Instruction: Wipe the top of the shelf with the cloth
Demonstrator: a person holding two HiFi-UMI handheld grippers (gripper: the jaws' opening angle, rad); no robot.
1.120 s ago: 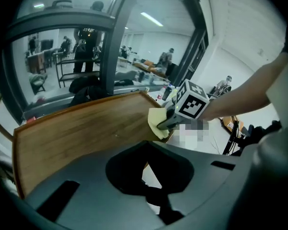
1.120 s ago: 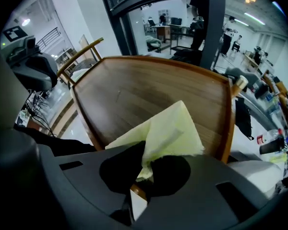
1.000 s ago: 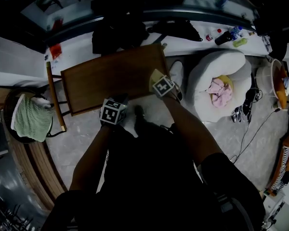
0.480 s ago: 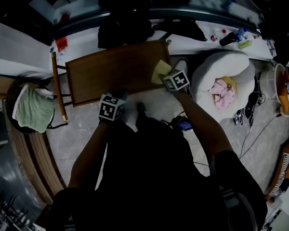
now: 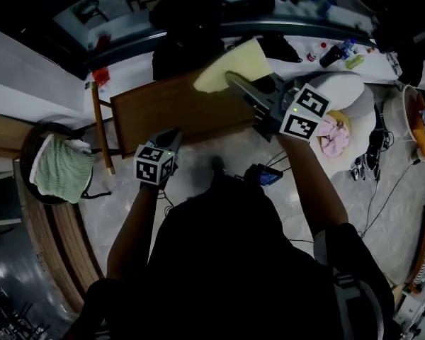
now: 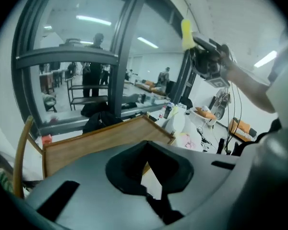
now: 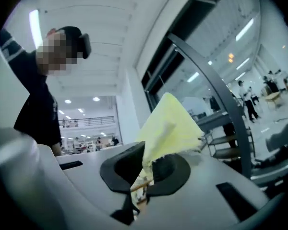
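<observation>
The person wears a black short-sleeved top (image 5: 234, 261). The left gripper (image 5: 171, 139) and right gripper (image 5: 235, 82) are grey, each bearing a black-and-white marker cube.

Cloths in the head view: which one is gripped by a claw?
The yellow cloth, clamped in the right claw and held above the shelf. The green cloth lies draped at left; the pink cloth sits in the white cushion.

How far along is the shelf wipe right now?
Done: nothing provable; the shelf top shows no wipe marks. In hand: the right gripper clamps the yellow cloth, held above the top, not touching. The left gripper is empty. Remaining: lower the cloth and wipe.
</observation>
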